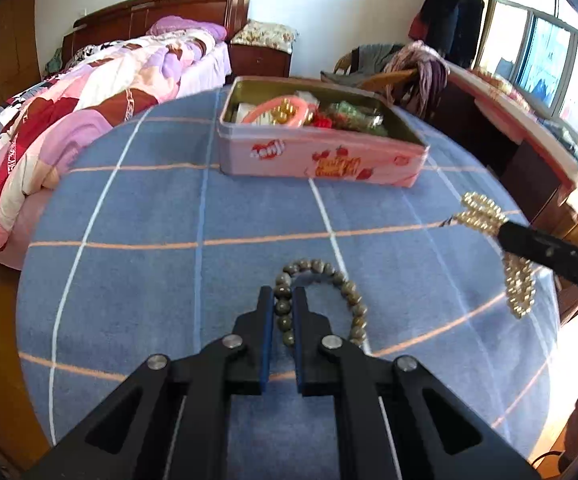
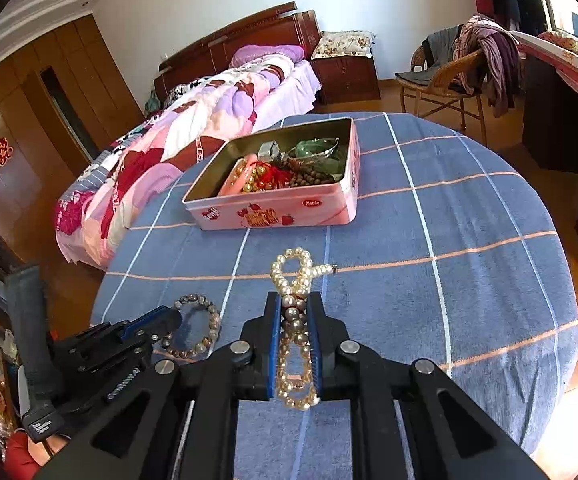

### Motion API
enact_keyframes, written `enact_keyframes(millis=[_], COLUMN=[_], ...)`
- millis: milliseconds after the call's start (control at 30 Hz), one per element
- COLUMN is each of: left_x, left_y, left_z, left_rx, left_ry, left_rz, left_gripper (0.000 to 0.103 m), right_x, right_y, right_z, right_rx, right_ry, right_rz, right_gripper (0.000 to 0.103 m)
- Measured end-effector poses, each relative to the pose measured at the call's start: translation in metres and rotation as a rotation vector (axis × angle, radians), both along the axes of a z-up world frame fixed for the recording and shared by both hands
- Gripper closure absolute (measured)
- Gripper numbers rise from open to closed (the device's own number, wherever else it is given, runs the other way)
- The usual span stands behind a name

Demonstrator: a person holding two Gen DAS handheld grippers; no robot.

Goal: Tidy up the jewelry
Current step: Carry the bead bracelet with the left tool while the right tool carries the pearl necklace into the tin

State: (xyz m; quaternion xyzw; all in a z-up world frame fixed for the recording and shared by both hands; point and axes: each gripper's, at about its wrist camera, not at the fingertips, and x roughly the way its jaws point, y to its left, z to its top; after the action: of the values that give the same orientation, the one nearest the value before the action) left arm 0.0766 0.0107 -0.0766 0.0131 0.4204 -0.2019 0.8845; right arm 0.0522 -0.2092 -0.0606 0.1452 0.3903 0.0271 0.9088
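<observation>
1. Bedroom around me: a bed (image 2: pixel 217 96) with a pink quilt behind, a wicker chair (image 2: pixel 445 84) draped with clothes to the right, and the round counter (image 2: pixel 469 240) under a blue checked cloth.
2. On the counter's far side I see the pink tin (image 2: pixel 289 208), lid off, holding a pink bangle, gold beads, brown beads and green pieces.
3. My right gripper (image 2: pixel 295 300) is clamped on the pearl strand (image 2: pixel 295 276); one loop sticks out past the tips toward the tin, another hangs between the fingers near the camera.
4. From the left wrist view, the pearls (image 1: pixel 485 216) hang clear above the cloth, right of the tin.
5. My left gripper (image 1: pixel 283 296) sits low over the grey-green bead bracelet (image 1: pixel 349 292), its fingers close on either side of the ring's left arc.
6. I cannot tell whether the pads actually pinch those beads.
7. That bracelet (image 2: pixel 199 332) lies flat on the cloth near the counter's front edge.
</observation>
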Motion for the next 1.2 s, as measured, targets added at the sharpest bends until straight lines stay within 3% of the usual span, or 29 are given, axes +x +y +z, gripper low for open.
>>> enact_keyframes(millis=[300,600,1200], left_x=[-0.005,0.006,0.04], left_y=[0.0,-0.017,-0.037], left_z=[0.05,0.083,0.104], left_rx=[-0.075,-0.075,-0.124], left_ry=[-0.116,-0.18,-0.213], left_rz=[-0.013,-0.006,0.006], left_gripper=[0.094,0.094,0.094], right_x=[-0.011,-0.003,0.042], right_y=[-0.003,-0.002,-0.001], right_z=[0.026,0.058,0.103], right_rx=[0.02,0.028,0.019], right_ry=[-0.08,-0.157,-0.257], right_rz=[-0.012,-0.017,-0.026], right_gripper=[0.091,0.091,0.09])
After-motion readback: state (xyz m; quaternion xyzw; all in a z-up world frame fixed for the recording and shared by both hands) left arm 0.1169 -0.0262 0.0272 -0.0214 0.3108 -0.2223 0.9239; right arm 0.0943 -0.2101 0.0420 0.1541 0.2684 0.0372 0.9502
